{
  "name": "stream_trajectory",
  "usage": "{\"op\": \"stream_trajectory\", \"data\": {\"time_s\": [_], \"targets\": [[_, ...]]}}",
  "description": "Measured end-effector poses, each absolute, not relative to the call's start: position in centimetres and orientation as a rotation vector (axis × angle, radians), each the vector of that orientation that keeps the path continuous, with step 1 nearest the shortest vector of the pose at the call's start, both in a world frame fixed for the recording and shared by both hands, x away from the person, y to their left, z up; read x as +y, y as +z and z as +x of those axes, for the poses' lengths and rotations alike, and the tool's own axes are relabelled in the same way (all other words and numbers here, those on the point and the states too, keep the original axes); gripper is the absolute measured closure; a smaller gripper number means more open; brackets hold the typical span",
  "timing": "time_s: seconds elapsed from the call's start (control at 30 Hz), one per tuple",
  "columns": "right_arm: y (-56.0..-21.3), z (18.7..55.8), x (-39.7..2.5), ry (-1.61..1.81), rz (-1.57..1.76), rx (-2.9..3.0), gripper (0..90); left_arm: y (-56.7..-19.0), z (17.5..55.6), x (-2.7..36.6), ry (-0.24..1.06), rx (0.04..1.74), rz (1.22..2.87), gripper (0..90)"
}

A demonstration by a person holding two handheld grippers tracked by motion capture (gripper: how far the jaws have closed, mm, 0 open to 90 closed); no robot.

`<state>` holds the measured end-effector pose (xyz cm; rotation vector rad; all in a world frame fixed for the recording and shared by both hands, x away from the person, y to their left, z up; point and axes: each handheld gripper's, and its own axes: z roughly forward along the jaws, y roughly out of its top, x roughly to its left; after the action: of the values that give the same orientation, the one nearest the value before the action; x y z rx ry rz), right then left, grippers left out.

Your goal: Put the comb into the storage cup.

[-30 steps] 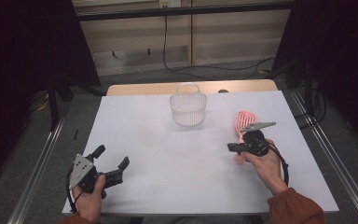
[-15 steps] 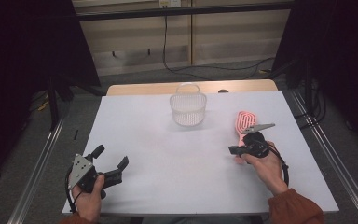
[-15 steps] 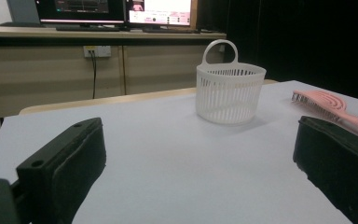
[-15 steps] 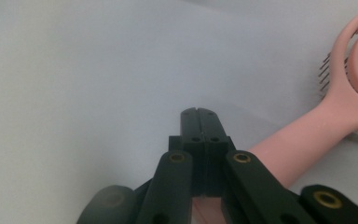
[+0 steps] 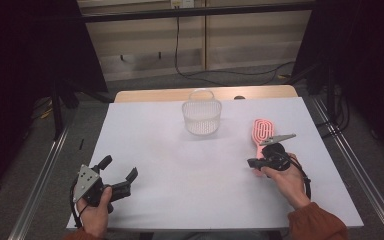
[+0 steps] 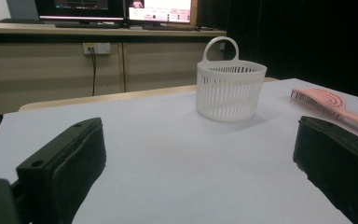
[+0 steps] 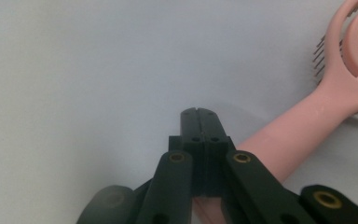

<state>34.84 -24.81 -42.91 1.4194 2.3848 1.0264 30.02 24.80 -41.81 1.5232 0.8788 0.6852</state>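
The worktop (image 5: pixel 200 170) lies bare across its whole middle, so a tool could pass freely from side to side there. At the far centre stands a white basket (image 5: pixel 202 117), upright, the one tall obstacle. Near the right edge a pink hairbrush (image 5: pixel 261 133) lies flat, with the right tool (image 5: pixel 252 162) closed just beside its handle. The left tool (image 5: pixel 117 172), spread wide, has open surface ahead of it up to the basket.

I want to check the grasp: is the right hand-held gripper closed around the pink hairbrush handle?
No, the right hand-held gripper is shut with nothing between its jaws, and the hairbrush handle lies beside it.
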Motion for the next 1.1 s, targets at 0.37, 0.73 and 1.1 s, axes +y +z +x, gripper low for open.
{"op": "stream_trajectory", "data": {"time_s": [0.37, 0.73, 1.1], "targets": [[-43.0, 34.4, -25.5, 1.019, 1.428, 2.382, 90.0, -41.8, 30.0, 24.8, 0.680, 0.878, 1.523, 2.4], [-42.9, 33.9, -25.8, 1.006, 1.434, 2.393, 90.0, -41.8, 30.0, 24.9, 0.680, 0.877, 1.524, 2.4], [-43.0, 33.7, -25.9, 0.991, 1.434, 2.394, 90.0, -41.8, 30.0, 24.8, 0.679, 0.878, 1.522, 2.4]]}}
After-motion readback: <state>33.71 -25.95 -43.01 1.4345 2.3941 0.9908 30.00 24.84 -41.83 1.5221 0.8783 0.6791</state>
